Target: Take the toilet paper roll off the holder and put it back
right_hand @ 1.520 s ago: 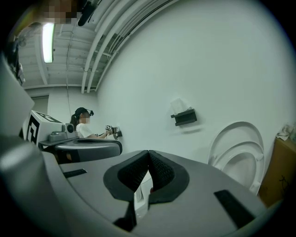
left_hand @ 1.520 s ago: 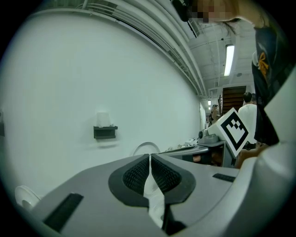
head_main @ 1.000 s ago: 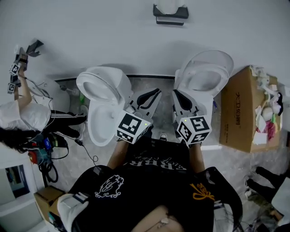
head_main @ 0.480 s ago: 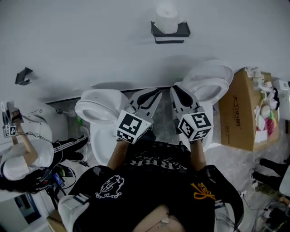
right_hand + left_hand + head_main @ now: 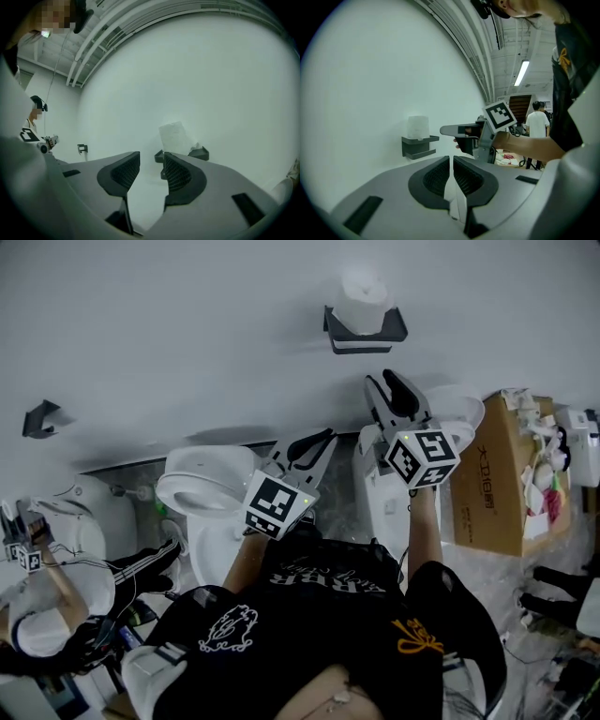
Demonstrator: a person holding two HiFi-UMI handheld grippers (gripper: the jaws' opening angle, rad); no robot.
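Note:
A white toilet paper roll [image 5: 363, 289] stands upright in a dark wall holder [image 5: 366, 330] on the white wall. My right gripper [image 5: 395, 396] is raised below the holder, apart from it, with its jaws opening and nothing between them. From the right gripper view the toilet paper roll [image 5: 174, 137] and the holder [image 5: 199, 153] sit just ahead of the right gripper [image 5: 151, 172]. My left gripper [image 5: 309, 445] hangs lower, over the toilets, shut and empty. In the left gripper view the left gripper [image 5: 451, 176] points at the wall, with the toilet paper roll [image 5: 417, 127] on the holder [image 5: 419, 145] ahead to the left.
Two white toilets [image 5: 208, 487] [image 5: 441, 418] stand against the wall below. An open cardboard box [image 5: 511, 474] is at the right. A person [image 5: 56, 577] crouches at the lower left. A second dark wall bracket [image 5: 41, 416] is at the left.
My right gripper has risen toward the holder and its jaws have parted. The head view has tilted up, bringing the holder lower in frame. The left gripper has barely moved.

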